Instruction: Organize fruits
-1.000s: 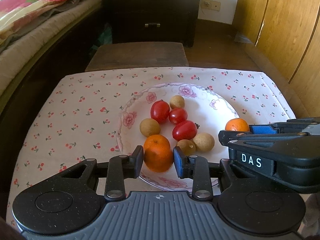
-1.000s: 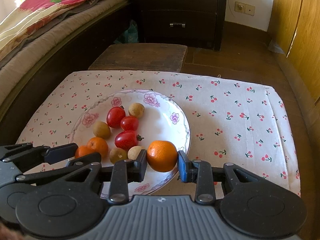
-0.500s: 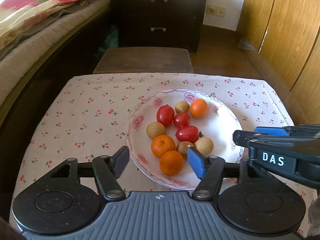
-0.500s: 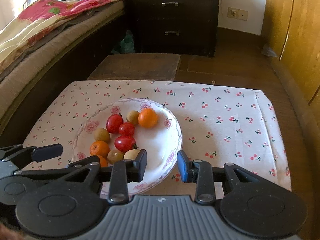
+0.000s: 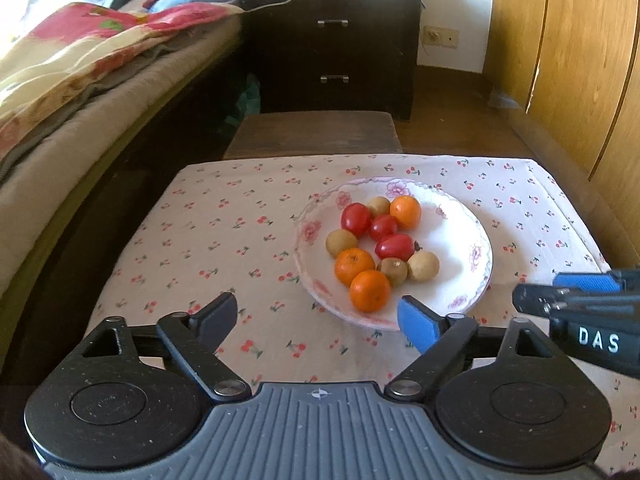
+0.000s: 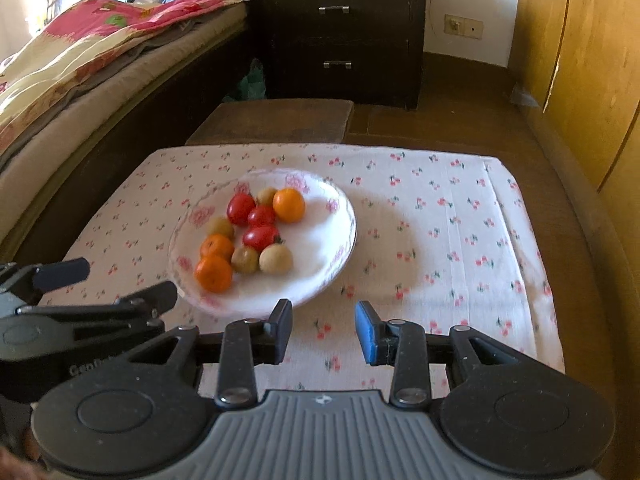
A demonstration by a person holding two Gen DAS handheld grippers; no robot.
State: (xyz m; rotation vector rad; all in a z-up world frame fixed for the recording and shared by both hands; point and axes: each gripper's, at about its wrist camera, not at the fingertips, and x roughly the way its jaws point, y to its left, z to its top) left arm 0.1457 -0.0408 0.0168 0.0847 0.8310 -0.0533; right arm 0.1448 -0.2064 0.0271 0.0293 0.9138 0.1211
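From your left wrist camera, the plate (image 5: 478,254) sits on the cherry-print cloth (image 5: 224,240), ahead of your left gripper (image 5: 320,320) and a little to its right; every fruit in view is on it: three oranges, three red tomatoes and four small tan fruits, bunched on the plate's left half. The nearest orange (image 5: 370,290) lies just beyond the blue pad (image 5: 418,328), inside the span of the jaws but forward of them; being round, it gives you no long axis to line up with. The jaws are opening, already spread wide, with only cloth and the plate's near rim between them; they hold nothing. Your right gripper (image 5: 576,294) pokes in at the right edge, beside the plate.

From your right wrist camera, the plate (image 6: 344,216) lies ahead and to the left of your right gripper (image 6: 323,330); the fruit cluster is well left of its line, so I judge your left hand the nearer to the fruit. These jaws stand narrowly parted, a small gap showing bare cloth; nothing is gripped or touched.
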